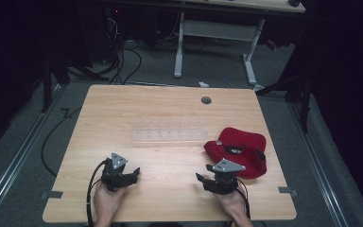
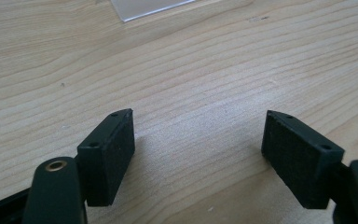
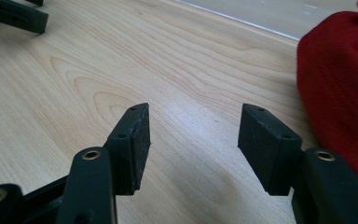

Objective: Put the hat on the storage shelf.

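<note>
Red, soft knitted fabric, a hat (image 1: 238, 150) by the look of it (the high view is too dim to be sure), lies bunched on the pale wood-grain table (image 1: 170, 109). Just beside the hat, toward the person, the right gripper (image 1: 202, 178) rests with its flat black jaws spread, nothing between them. Well apart from the hat, the left gripper (image 1: 134, 173) is likewise spread wide over bare wood. A clear flat plastic sheet (image 1: 170, 131) lies near the hat, mid-table.

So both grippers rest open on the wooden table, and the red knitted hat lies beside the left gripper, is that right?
Not quite: the red knitted hat lies beside the right gripper, not the left gripper. The high view shows it. Both grippers do rest open on the wooden table.
</note>
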Demonstrator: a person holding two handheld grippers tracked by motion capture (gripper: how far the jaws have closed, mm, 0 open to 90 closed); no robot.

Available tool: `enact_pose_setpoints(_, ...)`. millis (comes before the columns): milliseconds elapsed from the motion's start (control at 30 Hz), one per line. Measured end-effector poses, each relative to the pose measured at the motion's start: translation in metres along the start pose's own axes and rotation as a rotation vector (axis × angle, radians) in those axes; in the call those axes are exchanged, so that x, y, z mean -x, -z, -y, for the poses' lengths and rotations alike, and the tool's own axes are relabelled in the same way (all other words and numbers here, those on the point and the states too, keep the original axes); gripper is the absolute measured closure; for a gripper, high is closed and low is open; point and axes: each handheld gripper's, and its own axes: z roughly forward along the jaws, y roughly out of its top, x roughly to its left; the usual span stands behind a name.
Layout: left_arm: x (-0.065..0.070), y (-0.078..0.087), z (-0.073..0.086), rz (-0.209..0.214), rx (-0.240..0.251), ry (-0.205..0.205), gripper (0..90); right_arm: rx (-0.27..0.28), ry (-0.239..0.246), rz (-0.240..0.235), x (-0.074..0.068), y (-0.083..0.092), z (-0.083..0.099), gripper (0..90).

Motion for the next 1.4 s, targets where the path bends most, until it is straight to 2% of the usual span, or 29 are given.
enact_pose_setpoints(200, 0.0, 0.0, 0.0, 0.0, 0.0, 0.0, 25.8, 0.042, -0.012, 0.006, 0.002, 0.013, 0.001, 43.5)
enact_pose_setpoints(267, 0.0, 0.0, 0.0, 0.0, 0.001, 0.001, 25.8, 0.07, -0.028, -0.013, 0.006, 0.024, 0.003, 49.9)
enact_pose_setpoints(367, 0.0, 0.0, 0.0, -0.001, 0.0, 0.0, 25.8, 0.084, -0.033, -0.031, 0.009, 0.031, 0.004, 50.4)
enact_pose_setpoints(400, 0.0, 0.0, 0.0, -0.001, 0.0, 0.0, 25.8, 0.108, -0.047, -0.026, 0.012, 0.04, 0.007, 50.3)
enact_pose_setpoints(467, 0.0, 0.0, 0.0, -0.001, 0.002, 0.001, 25.8, 0.117, -0.048, -0.016, 0.013, 0.043, 0.007, 50.2)
enact_pose_setpoints(500, 0.0, 0.0, 0.0, -0.001, 0.001, 0.0, 25.8, 0.145, -0.058, 0.011, 0.016, 0.052, 0.009, 49.5)
enact_pose_setpoints(533, 0.0, 0.0, 0.0, -0.002, 0.002, 0.0, 25.8, 0.145, -0.058, 0.011, 0.016, 0.052, 0.009, 49.5)
enact_pose_setpoints(567, 0.0, 0.0, 0.0, -0.002, 0.002, 0.001, 25.9, 0.175, -0.065, 0.047, 0.02, 0.061, 0.011, 48.7)
enact_pose_setpoints(600, 0.0, 0.0, 0.0, -0.002, 0.002, 0.001, 25.9, 0.175, -0.065, 0.047, 0.02, 0.061, 0.011, 48.7)
enact_pose_setpoints(700, 0.0, 0.0, 0.0, -0.002, 0.002, 0.001, 26.0, 0.199, -0.089, 0.097, 0.028, 0.073, 0.013, 48.6)
enact_pose_setpoints(800, 0.0, 0.0, 0.0, -0.002, 0.002, 0.002, 26.0, 0.211, -0.111, 0.151, 0.036, 0.082, 0.015, 48.1)
enact_pose_setpoints(833, 0.0, 0.0, 0.0, -0.002, 0.002, 0.001, 26.0, 0.22, -0.124, 0.186, 0.042, 0.089, 0.017, 47.6)
enact_pose_setpoints(1100, 0.0, 0.0, 0.0, -0.002, 0.001, 0.001, 26.0, 0.231, -0.175, 0.276, 0.061, 0.107, 0.021, 46.6)
enact_pose_setpoints(1200, 0.0, 0.0, 0.0, -0.002, 0.002, 0.002, 26.0, 0.231, -0.184, 0.292, 0.066, 0.11, 0.022, 46.3)
enact_pose_setpoints(1400, 0.0, 0.0, 0.0, -0.002, 0.002, 0.002, 26.0, 0.226, -0.217, 0.345, 0.086, 0.115, 0.022, 43.8)
